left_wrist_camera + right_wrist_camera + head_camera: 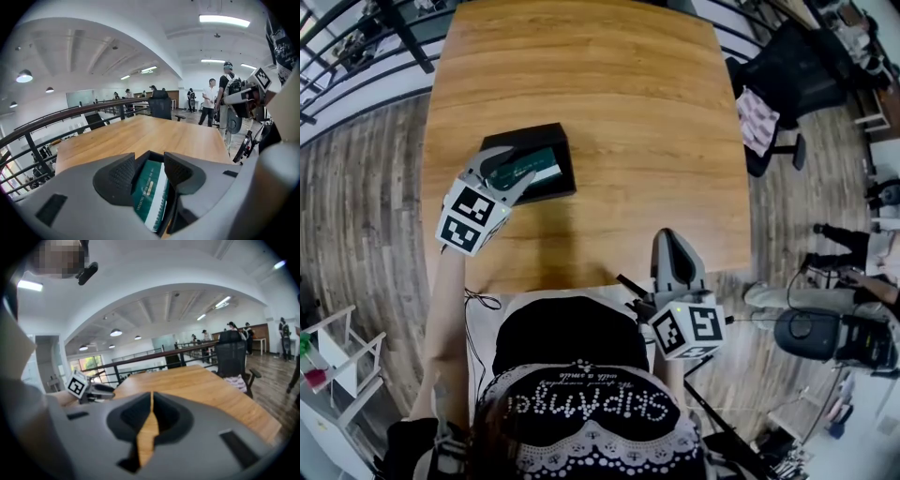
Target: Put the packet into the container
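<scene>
Closest to the head camera, along the bottom edge of the frame, is the person's black beaded top. Above it the wooden bench fills the middle of the frame.

The left tool reaches in from the left of the frame to the black container, which sits on the bench left of centre. The green-and-white packet lies inside the container, tilted across it. In the left gripper view the left tool has its jaws apart, and the packet shows in the gap between the two ribbed pads. I see neither pad pressing on it, so I judge that it rests in the container and is not clamped.

The right tool hangs at the near edge of the bench, lower right of centre and well apart from the container. Its own view shows the right tool with the jaws together. Only a sliver of bench shows through the seam and nothing is held.

By my reading the placing step is at its end, since the packet is already within the container's walls. The next move calls for drawing the left tool straight back and up, with the pads kept off the packet. A pad that caught a corner could drag it over the rim.
</scene>
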A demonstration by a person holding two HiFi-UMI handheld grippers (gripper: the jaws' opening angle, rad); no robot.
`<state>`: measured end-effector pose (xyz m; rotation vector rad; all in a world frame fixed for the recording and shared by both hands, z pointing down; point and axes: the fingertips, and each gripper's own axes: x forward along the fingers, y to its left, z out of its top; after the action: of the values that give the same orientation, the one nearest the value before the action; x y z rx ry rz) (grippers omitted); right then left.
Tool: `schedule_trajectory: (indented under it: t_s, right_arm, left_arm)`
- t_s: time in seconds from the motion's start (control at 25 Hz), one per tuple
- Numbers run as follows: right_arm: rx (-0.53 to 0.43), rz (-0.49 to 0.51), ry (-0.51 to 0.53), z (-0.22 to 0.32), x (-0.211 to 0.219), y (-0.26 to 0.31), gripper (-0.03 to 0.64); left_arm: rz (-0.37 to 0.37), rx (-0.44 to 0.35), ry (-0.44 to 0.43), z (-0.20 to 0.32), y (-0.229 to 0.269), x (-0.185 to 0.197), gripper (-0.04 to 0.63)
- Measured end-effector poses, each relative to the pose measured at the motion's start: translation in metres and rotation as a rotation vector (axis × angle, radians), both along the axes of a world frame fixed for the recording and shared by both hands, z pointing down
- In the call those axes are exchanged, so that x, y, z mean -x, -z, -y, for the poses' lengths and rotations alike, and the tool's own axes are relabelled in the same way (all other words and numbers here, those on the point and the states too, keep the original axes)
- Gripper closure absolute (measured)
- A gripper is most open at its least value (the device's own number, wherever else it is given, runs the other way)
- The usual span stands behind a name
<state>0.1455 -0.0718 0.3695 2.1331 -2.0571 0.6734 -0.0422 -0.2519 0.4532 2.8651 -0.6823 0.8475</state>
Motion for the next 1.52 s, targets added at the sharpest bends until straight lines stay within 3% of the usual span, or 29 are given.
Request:
schedule_trajectory:
  t_s: [0.4,0.64,0.92,1.12,1.52]
  right_arm:
    - [-0.016,-0.027,-0.020,-0.001,-0.018,0.007,0.578]
    - [-0.032,-0.052,-0.020,0.000,-0.027,0.014,0.578]
    - [-0.064,-0.079,-0.009,0.007,-0.028,0.022,0.578]
    - [-0.107,-0.092,0.014,-0.008,-0.038,0.038,0.578]
    - [-0.170,-0.115,0.070,-0.027,-0.057,0.055,0.578]
  left_arm:
    - [-0.174,-0.171,0.149,0.005,0.075,0.008,0.538]
    - [-0.267,-0.228,0.228,0.004,0.111,0.017,0.559]
    - [-0.335,-0.193,0.355,-0.004,0.125,0.041,0.565]
    - [-0.424,-0.218,0.477,-0.042,0.156,0.051,0.565]
    - [-0.503,-0.330,0.589,-0.113,0.193,0.043,0.565]
